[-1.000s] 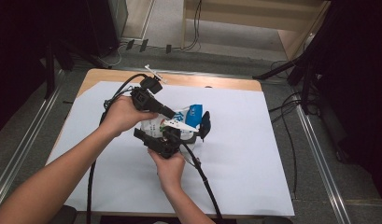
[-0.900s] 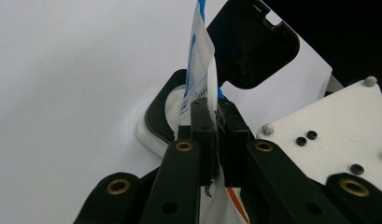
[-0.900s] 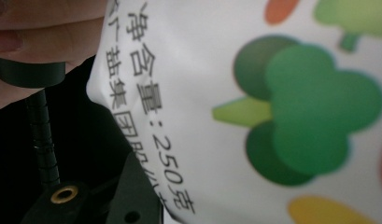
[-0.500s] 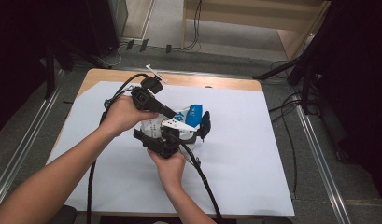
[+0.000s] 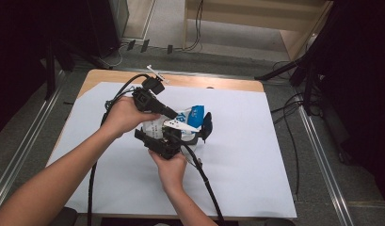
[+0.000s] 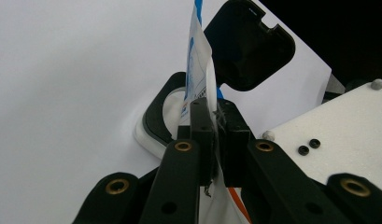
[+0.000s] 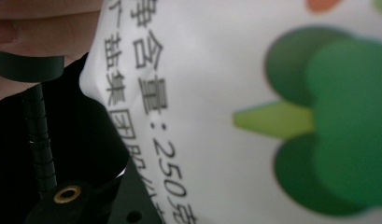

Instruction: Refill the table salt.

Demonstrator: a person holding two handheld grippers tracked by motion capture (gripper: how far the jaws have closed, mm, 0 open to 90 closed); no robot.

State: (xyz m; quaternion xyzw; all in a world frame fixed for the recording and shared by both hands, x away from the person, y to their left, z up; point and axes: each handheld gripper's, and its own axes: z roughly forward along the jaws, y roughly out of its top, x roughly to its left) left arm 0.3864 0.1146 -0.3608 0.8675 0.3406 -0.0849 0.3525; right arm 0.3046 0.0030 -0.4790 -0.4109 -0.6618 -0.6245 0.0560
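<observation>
Tearing appears in hand: the white-and-blue printed plastic pouch (image 5: 183,121), above the black ring-shaped lidded container (image 5: 203,128), is clamped by the left gripper (image 6: 212,135); right gripper (image 5: 169,139) jaws cannot be judged. Next, opposing pulls are needed.

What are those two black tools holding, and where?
The left tool pinches a white-and-blue bag by its thin edge. The right tool's grip is hidden behind the bag.
</observation>
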